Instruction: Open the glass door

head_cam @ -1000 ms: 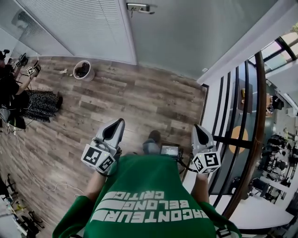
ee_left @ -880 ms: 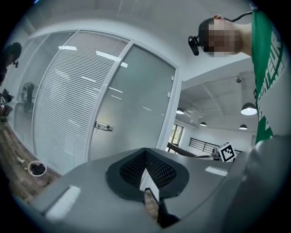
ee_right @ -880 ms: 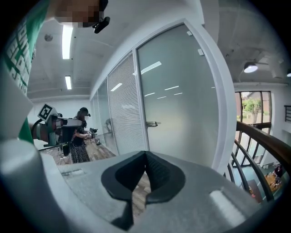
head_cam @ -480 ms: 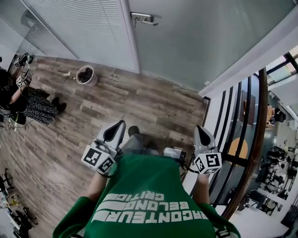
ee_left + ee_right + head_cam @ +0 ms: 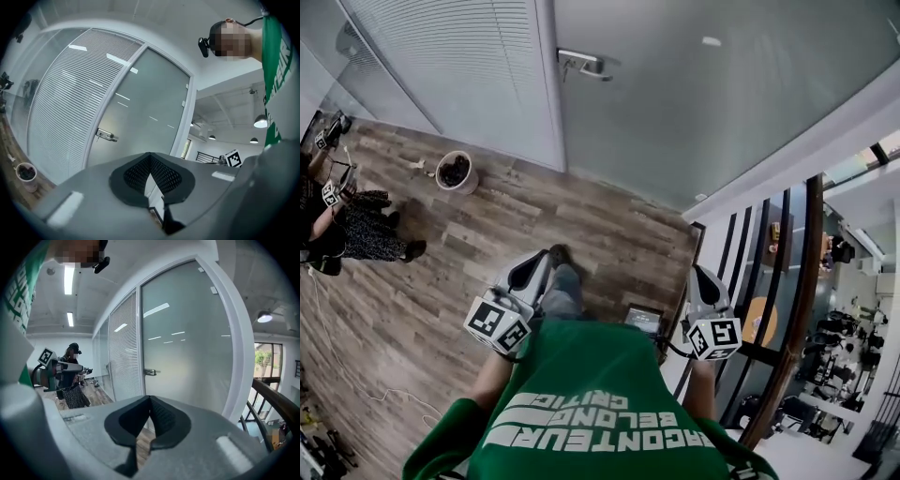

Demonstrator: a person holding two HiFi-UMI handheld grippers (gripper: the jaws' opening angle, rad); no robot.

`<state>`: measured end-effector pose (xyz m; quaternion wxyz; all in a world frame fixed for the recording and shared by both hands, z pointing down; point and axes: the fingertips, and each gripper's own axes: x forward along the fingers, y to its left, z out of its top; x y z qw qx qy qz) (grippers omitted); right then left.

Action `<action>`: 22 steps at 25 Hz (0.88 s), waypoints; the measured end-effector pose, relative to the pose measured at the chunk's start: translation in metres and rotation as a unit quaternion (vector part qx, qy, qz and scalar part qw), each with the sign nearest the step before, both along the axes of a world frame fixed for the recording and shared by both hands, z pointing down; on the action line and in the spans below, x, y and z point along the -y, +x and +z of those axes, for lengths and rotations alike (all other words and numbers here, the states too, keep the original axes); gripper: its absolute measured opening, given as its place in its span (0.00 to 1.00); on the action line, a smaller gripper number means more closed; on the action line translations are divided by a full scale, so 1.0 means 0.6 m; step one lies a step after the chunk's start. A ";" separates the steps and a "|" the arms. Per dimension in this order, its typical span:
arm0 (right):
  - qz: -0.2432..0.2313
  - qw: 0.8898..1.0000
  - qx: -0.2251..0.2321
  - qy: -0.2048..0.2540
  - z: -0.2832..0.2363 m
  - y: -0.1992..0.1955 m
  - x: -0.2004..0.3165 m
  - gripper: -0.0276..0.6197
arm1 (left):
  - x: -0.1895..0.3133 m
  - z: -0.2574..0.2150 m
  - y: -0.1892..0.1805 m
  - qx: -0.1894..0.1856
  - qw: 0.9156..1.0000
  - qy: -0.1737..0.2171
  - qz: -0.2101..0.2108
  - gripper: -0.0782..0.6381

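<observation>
Grey jaws of left gripper (image 5: 150, 157) are closed tip to tip with nothing between them. Right gripper (image 5: 150, 399) is the same: pinched together, empty. Both are held at waist height in front of a green shirt (image 5: 591, 403), left and right of the body, tips aimed forward toward the glass door (image 5: 703, 103) and well apart from it. The door is frosted, stands upright with its long axis vertical, and sits flush in a white frame (image 5: 234, 357), so it reads as shut. The door handle (image 5: 581, 64) is on the door's left edge, next to the frame post. Its lever lies horizontal, long axis across the door, free end pointing right toward the middle of the pane. Neither gripper is touching it. Left of the door is a fixed glass panel with slatted blinds (image 5: 459, 66). The wood-plank floor (image 5: 609, 216) runs up to the door's foot. A small round pot (image 5: 455, 172) stands on the floor near the blinds panel. A dark railing with a wooden top rail (image 5: 802, 281) runs along the right side. A second person (image 5: 337, 225) is at the far left edge.
</observation>
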<state>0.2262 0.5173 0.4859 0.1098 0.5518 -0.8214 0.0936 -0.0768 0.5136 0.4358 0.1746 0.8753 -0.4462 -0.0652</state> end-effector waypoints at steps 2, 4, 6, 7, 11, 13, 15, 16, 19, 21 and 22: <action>0.000 1.000 -0.003 0.002 -0.007 0.000 0.034 0.03 | 0.034 -0.007 0.002 -0.003 1.000 0.006 0.004 0.13; -0.003 1.000 -0.009 0.004 -0.013 -0.004 0.072 0.03 | 0.068 -0.016 0.002 -0.004 1.000 0.010 0.007 0.13; -0.006 1.000 -0.014 0.006 -0.018 -0.014 0.110 0.03 | 0.101 -0.011 -0.006 -0.008 1.000 0.012 0.009 0.13; -0.008 1.000 -0.015 0.007 -0.022 -0.019 0.128 0.03 | 0.118 -0.007 -0.012 -0.010 1.000 0.013 0.010 0.13; -0.011 1.000 -0.019 0.005 -0.040 -0.035 0.206 0.03 | 0.197 -0.026 -0.031 -0.011 1.000 0.016 0.012 0.13; -0.015 1.000 -0.022 -0.002 -0.040 -0.049 0.245 0.03 | 0.232 -0.031 -0.050 -0.012 1.000 0.018 0.012 0.13; -0.023 0.999 -0.028 -0.008 -0.040 -0.064 0.288 0.03 | 0.263 -0.030 -0.069 -0.015 1.000 0.020 0.007 0.13; -0.028 0.999 -0.034 -0.009 -0.039 -0.072 0.311 0.03 | 0.275 -0.025 -0.079 -0.018 1.000 0.021 0.003 0.13; -0.049 0.997 -0.052 -0.013 -0.030 -0.099 0.375 0.03 | 0.308 -0.009 -0.113 -0.029 0.999 0.022 -0.012 0.13; -0.062 0.996 -0.063 -0.013 -0.025 -0.117 0.414 0.03 | 0.325 -0.006 -0.135 -0.034 0.999 0.021 -0.022 0.13; -0.068 0.995 -0.068 -0.014 -0.024 -0.125 0.432 0.03 | 0.333 -0.004 -0.146 -0.034 0.999 0.021 -0.027 0.13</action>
